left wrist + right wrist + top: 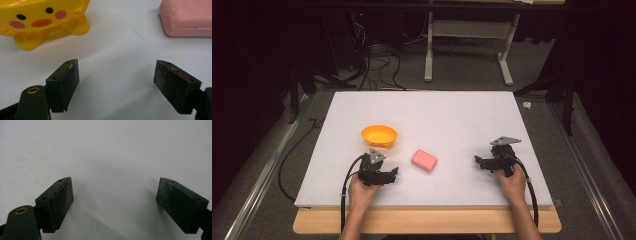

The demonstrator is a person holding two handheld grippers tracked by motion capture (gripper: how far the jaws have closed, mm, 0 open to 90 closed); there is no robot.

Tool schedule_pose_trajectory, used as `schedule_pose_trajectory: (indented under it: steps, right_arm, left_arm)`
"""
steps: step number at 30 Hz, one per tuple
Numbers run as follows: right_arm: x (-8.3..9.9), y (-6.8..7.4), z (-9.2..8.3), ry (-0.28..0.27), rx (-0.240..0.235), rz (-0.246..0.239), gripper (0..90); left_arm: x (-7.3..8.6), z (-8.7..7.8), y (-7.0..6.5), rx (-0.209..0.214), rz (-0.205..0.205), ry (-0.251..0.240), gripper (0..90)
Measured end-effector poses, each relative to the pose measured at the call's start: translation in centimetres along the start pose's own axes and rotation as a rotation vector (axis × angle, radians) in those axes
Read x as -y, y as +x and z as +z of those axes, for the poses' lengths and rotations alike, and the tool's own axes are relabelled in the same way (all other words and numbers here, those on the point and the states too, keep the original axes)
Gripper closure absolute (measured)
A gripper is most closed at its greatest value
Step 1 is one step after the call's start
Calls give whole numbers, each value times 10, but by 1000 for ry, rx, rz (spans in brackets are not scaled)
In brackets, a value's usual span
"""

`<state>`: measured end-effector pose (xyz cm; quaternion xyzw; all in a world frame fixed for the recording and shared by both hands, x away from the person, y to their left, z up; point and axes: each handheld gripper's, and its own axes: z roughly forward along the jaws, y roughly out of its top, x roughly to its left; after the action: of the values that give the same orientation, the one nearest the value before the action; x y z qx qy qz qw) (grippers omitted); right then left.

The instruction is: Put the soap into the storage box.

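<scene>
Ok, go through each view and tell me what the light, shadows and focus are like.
High view: white board evenly lit, surroundings nearly black, whole frame a little soft. Left gripper view: yellow duck dish shows small glossy highlights, pink soap is slightly soft, and faint shadows lie beside the open left tongs. Right gripper view: light falls off toward the corners, soft shadows fan out beside the open right tongs.

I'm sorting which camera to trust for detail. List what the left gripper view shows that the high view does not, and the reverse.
Left gripper view alone: the painted face with pink cheeks and the stubby feet on the yellow dish, and the left gripper with its jaws apart, nothing between them.
High view alone: the right gripper, both of the person's hands, the floor cables behind.
Both: the yellow dish, the pink soap bar, the white table.
</scene>
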<state>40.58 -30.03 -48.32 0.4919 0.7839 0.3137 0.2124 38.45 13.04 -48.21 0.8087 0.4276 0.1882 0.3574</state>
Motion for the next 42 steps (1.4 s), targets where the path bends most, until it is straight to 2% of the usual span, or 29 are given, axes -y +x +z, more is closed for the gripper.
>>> schedule_pose_trajectory:
  steps: [17,32,34,42]
  right_arm:
    - [0,0,0,0,0,4,148]
    - [0,0,0,0,0,5,148]
    - [0,0,0,0,-1,4,148]
    - [0,0,0,0,-1,5,148]
  left_arm:
    - [-5,-5,-10,66,-13,-26,229]
    - [-21,-9,-28,107,18,-56,227]
    - [-23,-7,-32,108,35,-43,224]
    - [-29,-6,-40,132,45,-45,218]
